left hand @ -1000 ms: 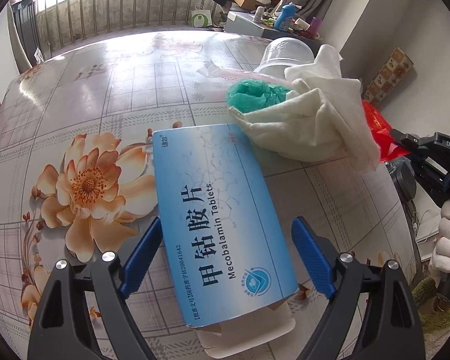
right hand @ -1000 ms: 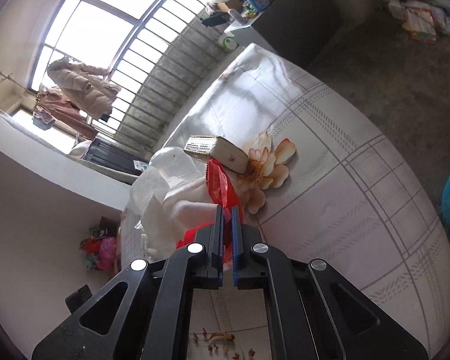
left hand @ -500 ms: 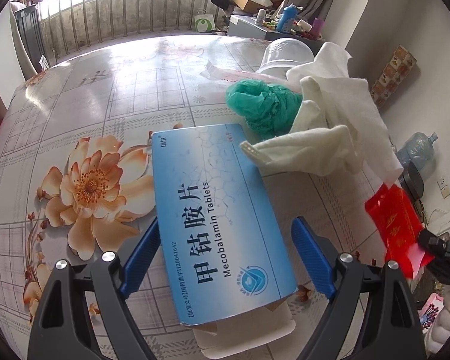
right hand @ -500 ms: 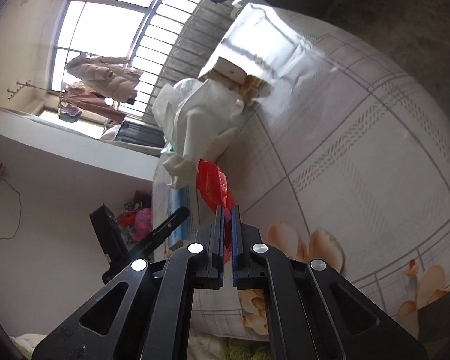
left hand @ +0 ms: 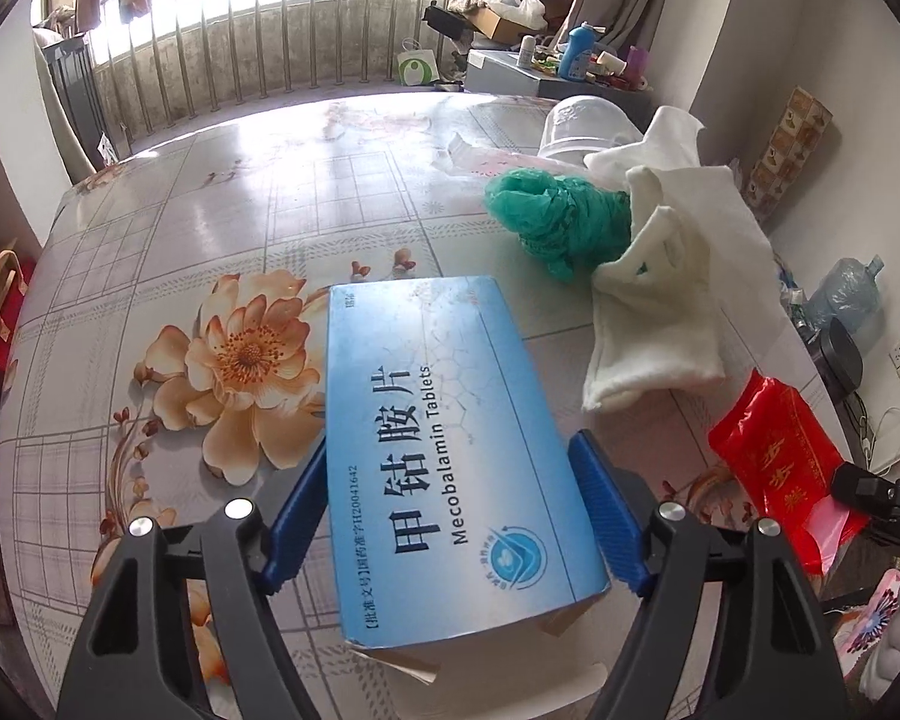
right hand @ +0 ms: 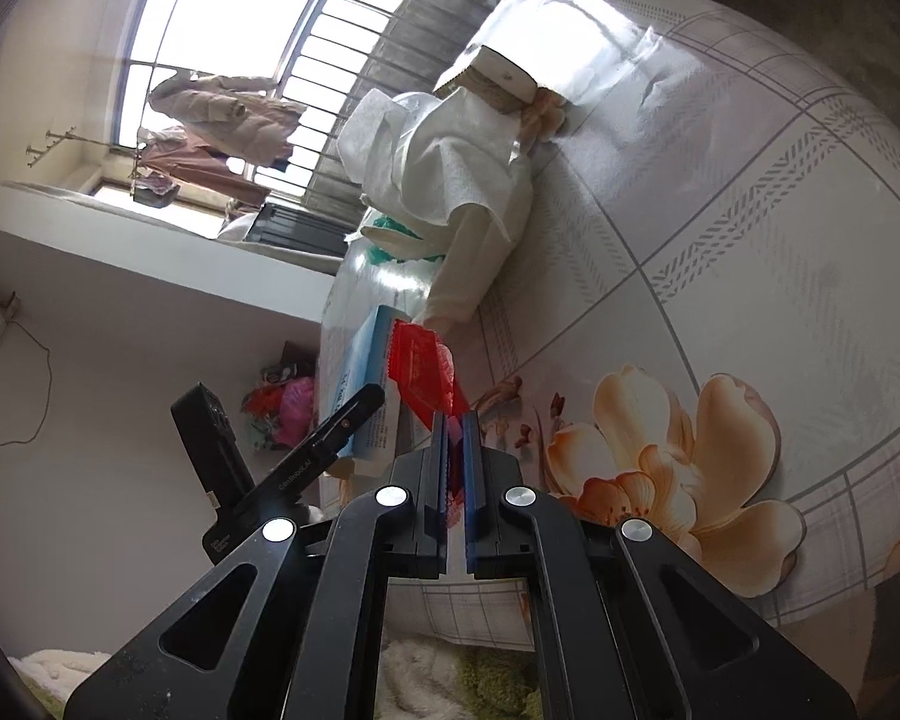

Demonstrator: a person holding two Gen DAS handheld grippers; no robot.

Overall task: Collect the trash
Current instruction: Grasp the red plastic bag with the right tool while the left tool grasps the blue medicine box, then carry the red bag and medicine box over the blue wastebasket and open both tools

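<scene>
My left gripper (left hand: 450, 498) is shut on a blue medicine box (left hand: 444, 432) marked Mecobalamin Tablets and holds it over the flowered table (left hand: 222, 228). The box also shows in the right wrist view (right hand: 360, 384). My right gripper (right hand: 456, 426) is shut on a red plastic wrapper (right hand: 423, 366), held near the table's right edge; the wrapper shows in the left wrist view (left hand: 780, 462). A crumpled white cloth (left hand: 678, 282) and a green plastic bag (left hand: 558, 216) lie on the table beyond the box.
A clear plastic tub (left hand: 582, 126) stands upside down behind the cloth. A small white box (right hand: 498, 75) lies on the table's far side in the right wrist view. A cluttered cabinet (left hand: 546, 72) stands by the window railing. A water jug (left hand: 846, 294) sits on the floor.
My right gripper pulled the red wrapper out from under the white cloth and carried it toward the blue box. The cloth shifted, uncovering more of the green bag. The left gripper rose slightly with the box.
</scene>
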